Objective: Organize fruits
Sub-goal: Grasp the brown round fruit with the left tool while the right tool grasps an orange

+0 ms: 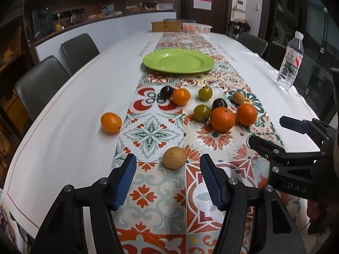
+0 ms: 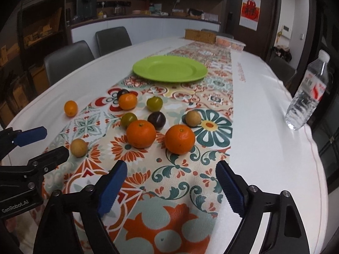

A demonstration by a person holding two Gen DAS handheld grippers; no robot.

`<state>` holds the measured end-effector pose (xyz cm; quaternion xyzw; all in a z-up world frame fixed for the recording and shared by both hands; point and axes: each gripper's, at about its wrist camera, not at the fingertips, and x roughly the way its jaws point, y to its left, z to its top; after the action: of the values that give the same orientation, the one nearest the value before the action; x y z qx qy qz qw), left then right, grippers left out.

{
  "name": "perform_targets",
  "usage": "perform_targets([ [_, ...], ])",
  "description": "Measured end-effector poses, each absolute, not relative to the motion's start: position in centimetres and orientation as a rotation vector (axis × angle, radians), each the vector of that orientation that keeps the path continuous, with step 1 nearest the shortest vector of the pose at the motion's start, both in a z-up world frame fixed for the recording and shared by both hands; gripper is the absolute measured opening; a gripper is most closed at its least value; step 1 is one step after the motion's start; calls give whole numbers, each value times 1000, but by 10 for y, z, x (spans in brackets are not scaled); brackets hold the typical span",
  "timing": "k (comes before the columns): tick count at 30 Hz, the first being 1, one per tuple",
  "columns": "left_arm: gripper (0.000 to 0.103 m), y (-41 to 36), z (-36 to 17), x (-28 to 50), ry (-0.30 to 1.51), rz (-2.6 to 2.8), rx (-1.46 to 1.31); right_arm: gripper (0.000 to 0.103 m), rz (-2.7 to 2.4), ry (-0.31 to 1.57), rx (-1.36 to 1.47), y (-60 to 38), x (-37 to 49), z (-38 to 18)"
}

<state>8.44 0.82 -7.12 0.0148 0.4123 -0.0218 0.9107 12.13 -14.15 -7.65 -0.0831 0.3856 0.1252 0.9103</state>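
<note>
An empty green plate [image 1: 178,61] [image 2: 170,68] sits on the patterned runner. Nearer lie several fruits: two large oranges [image 1: 222,119] [image 2: 179,139], smaller oranges [image 1: 111,122] [image 2: 70,108], two green fruits [image 1: 205,93] [image 2: 154,103], two dark plums [image 1: 219,104] [image 2: 156,120] and two tan round fruits [image 1: 174,158] [image 2: 78,147]. My left gripper [image 1: 168,163] is open and empty, just short of the near tan fruit. My right gripper [image 2: 171,170] is open and empty, just short of the large orange. Each gripper also shows in the other's view, the right one [image 1: 273,131] and the left one [image 2: 48,140].
A water bottle [image 1: 290,61] [image 2: 307,91] stands near the table's right edge. A wooden box [image 1: 166,25] and a white basket [image 1: 197,28] sit at the far end. Grey chairs [image 1: 40,84] line the left side.
</note>
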Motion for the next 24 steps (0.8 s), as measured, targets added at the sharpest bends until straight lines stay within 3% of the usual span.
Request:
perform_targets([
  [17, 37, 5, -93, 112, 959, -47, 30, 65, 271, 865, -148, -146, 164, -94],
  [24, 29, 4, -97, 119, 988, -56, 9, 53, 298, 873, -146, -144, 175, -95],
])
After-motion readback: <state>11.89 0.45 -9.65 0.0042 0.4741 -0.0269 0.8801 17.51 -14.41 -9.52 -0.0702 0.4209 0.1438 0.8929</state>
